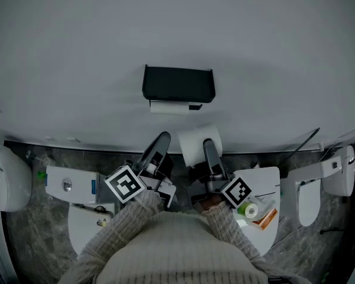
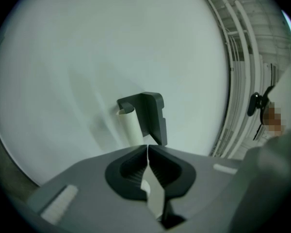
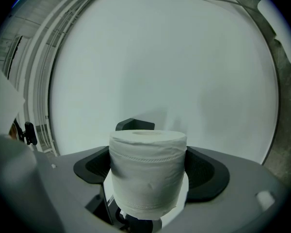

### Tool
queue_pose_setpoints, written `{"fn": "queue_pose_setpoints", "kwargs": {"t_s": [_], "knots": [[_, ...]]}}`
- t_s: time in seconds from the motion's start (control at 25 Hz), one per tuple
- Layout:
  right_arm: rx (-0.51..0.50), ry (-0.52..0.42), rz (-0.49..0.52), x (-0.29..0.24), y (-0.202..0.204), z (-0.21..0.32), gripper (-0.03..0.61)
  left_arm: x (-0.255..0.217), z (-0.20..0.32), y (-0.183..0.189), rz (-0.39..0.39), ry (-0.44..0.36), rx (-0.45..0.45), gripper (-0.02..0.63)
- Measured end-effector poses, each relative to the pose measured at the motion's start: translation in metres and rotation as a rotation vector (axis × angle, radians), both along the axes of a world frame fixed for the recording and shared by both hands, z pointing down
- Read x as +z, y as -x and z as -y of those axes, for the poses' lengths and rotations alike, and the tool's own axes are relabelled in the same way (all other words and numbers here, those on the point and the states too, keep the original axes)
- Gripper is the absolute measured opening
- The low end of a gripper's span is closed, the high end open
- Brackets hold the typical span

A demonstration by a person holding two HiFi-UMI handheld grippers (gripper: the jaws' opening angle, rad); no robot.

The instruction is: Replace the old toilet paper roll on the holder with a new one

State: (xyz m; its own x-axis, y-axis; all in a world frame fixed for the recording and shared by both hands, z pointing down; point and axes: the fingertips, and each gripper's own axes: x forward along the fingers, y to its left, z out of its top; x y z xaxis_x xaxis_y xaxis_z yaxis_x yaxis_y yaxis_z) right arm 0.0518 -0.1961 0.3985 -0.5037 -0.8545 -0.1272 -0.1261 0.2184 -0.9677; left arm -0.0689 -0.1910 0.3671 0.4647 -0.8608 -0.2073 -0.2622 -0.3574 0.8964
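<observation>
Right claw (image 1: 208, 152) pinches the new roll (image 3: 148, 171); left claw (image 2: 148, 154) is pressed together, empty. The old roll (image 1: 168, 107) sits in the holder (image 1: 178, 83), upper centre. Removing it looks next, so the left claw must spread.

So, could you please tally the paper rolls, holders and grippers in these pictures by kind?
Rolls: 2 (new roll in the right gripper, old roll on the holder)
Holders: 1
Grippers: 2 (left gripper shut, empty)
Total: 5
</observation>
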Motion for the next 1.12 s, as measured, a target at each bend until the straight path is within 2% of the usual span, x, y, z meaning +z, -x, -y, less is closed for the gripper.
{"fn": "queue_pose_setpoints", "kwargs": {"t_s": [0.16, 0.56, 0.72, 1.12], "knots": [[0.000, 0.002, -0.009, 0.002, 0.002, 0.007, 0.456, 0.000, 0.013, 0.003, -0.010, -0.004, -0.003, 0.001], [0.000, -0.022, -0.038, 0.000, 0.004, 0.016, 0.456, 0.006, 0.038, -0.009, -0.037, 0.059, 0.039, 0.186], [0.001, -0.020, -0.040, 0.001, 0.004, 0.021, 0.456, 0.010, 0.052, -0.009, -0.043, 0.081, 0.028, 0.228], [0.005, -0.014, -0.056, 0.004, -0.002, 0.032, 0.456, 0.006, 0.079, -0.019, -0.074, 0.084, 0.028, 0.256]]}}
